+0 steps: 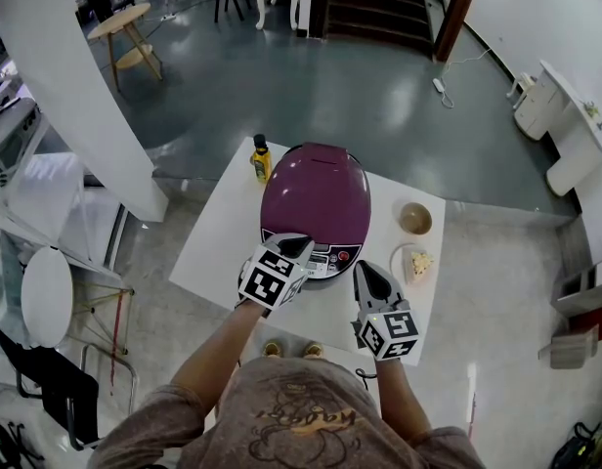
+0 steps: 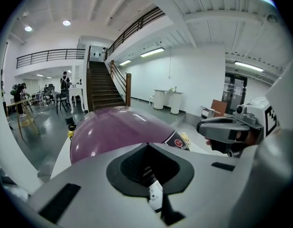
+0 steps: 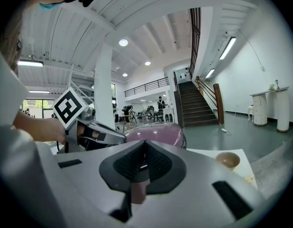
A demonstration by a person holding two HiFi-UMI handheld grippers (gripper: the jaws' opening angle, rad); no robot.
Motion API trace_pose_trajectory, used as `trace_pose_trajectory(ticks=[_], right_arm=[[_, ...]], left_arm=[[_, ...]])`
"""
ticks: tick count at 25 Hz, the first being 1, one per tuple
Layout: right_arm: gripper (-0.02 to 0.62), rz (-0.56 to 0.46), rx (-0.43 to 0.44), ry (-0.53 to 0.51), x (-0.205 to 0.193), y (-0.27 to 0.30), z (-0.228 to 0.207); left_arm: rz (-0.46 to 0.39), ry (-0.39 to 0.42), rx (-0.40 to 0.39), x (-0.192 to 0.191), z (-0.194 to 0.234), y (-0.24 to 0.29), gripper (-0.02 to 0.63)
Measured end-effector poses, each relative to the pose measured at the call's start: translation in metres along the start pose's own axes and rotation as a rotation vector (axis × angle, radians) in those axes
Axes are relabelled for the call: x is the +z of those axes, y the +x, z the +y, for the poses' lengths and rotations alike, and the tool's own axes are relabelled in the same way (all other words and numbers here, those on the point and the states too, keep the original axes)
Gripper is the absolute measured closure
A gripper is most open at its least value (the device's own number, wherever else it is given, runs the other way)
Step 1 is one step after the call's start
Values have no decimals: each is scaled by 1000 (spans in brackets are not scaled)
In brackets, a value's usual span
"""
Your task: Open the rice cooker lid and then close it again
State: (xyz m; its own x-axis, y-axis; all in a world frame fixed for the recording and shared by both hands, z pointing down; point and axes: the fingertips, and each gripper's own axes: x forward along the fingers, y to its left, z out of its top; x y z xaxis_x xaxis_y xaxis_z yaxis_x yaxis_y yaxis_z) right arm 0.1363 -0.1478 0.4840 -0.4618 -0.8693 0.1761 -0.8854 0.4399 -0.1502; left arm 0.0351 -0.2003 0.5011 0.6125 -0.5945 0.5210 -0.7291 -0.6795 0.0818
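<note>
The purple rice cooker (image 1: 316, 198) stands on the white table (image 1: 223, 233) with its lid down. Its control panel (image 1: 330, 259) faces me. My left gripper (image 1: 297, 246) is shut, and its tips sit at the front edge of the lid, just above the panel. In the left gripper view the shut jaws (image 2: 147, 148) point over the purple lid (image 2: 108, 129). My right gripper (image 1: 365, 272) hovers just right of the panel, jaws together and holding nothing. In the right gripper view (image 3: 144, 146) it faces the cooker (image 3: 156, 134).
A yellow bottle (image 1: 261, 158) stands behind the cooker on the left. To the cooker's right sit a brown bowl (image 1: 414, 218) and a small plate of food (image 1: 415, 262). A round white stool (image 1: 47, 296) is left of the table.
</note>
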Motion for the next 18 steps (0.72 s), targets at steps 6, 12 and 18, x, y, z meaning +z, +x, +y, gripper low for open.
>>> trace_pose_trajectory(ticks=[6,12,18], right_arm=[[594,-3,4,0,1,3,2],[594,-3,-2,6,-1,5,1],[594,-3,-3,4,0,5,0]], left_arm=[[19,-17,-21,0,0,0,586],[23,-24,-22,0,1,0,586],[13,-6,7,-1,0,0,586]])
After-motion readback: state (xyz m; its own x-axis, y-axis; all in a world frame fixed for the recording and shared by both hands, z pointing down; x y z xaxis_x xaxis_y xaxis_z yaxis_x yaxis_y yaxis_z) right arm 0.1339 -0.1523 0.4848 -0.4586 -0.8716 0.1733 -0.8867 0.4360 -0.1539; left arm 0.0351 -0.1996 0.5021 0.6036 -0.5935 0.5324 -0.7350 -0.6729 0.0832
